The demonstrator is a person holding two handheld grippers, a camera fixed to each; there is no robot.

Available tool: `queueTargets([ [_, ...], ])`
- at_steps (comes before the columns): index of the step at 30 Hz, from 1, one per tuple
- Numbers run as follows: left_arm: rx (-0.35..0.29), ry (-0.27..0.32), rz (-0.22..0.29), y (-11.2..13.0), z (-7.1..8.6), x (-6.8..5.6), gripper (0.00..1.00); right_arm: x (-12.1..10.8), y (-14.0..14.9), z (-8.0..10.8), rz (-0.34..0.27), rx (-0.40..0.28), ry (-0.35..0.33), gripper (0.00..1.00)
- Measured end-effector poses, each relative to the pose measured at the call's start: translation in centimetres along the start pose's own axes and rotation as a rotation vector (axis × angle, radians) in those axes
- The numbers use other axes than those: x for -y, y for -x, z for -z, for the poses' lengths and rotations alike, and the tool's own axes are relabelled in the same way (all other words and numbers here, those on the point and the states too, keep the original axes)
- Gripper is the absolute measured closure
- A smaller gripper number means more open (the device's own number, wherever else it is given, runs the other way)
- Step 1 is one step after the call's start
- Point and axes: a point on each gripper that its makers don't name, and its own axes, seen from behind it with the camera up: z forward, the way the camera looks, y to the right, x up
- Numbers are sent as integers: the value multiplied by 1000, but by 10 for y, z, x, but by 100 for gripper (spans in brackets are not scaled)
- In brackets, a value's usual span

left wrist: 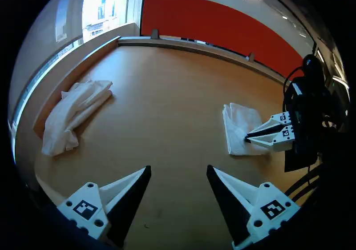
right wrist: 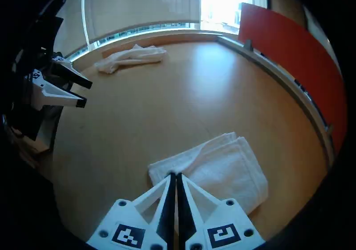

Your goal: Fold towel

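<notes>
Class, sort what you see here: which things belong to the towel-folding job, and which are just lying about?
In the job: folded towel; right gripper, shut at its edge; left gripper, open, over the table.

Lying about: crumpled towel by the window, untouched, perhaps next; red panel behind the table.
</notes>
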Motion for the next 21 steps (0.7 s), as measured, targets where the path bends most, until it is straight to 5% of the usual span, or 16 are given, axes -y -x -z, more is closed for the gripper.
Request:
queueTargets([
  [7,2,4,-6,-2,-2,-3,7,-2,0,3,-9,-2,-2,91],
  [15,3,3,-9,-4,-4,-3,7,-5,0,9,-4,-11,14,31],
  [21,2,3,-8,-6,-5,-4,7,-8,3,16,-12,-11,27,26],
])
